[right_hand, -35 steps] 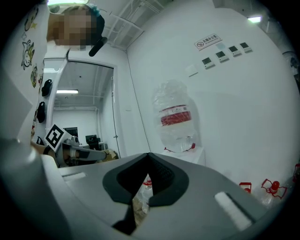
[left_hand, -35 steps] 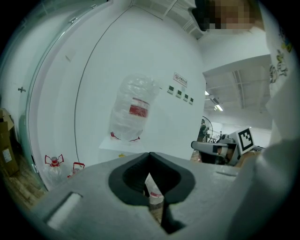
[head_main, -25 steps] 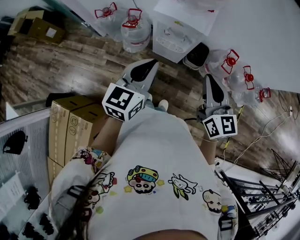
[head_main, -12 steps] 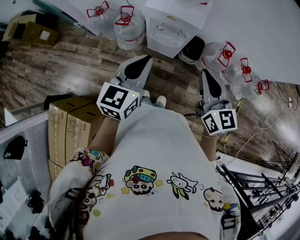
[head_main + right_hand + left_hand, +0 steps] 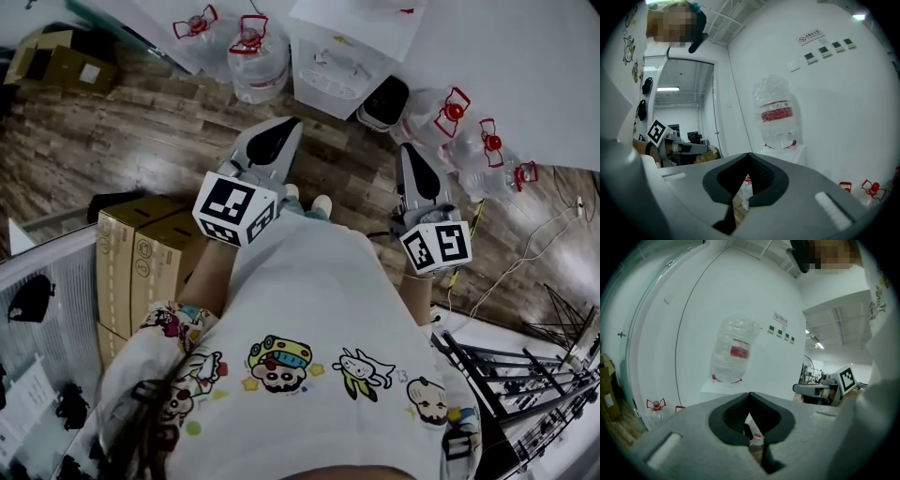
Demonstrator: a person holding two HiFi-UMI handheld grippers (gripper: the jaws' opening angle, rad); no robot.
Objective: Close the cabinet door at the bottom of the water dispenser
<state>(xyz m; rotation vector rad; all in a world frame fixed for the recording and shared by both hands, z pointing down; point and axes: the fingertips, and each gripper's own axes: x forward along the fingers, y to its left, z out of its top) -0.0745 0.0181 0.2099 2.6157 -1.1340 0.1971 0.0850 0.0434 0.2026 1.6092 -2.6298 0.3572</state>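
Observation:
The white water dispenser stands against the wall ahead of me, its front at the top of the head view. A white-rimmed dark shape juts out at its right foot; I cannot tell whether it is the cabinet door. A clear bottle with a red label sits upside down on top of the dispenser. My left gripper and right gripper are held side by side, pointing at the dispenser from a short way off. Both are shut and hold nothing.
Clear water bottles with red handles lie on the wooden floor right of the dispenser and stand left of it. Cardboard boxes are stacked at my left. Cables and a metal rack lie at my right.
The head view has shifted a little, so the dispenser sits higher in the picture. Both grippers keep their places and stay shut.

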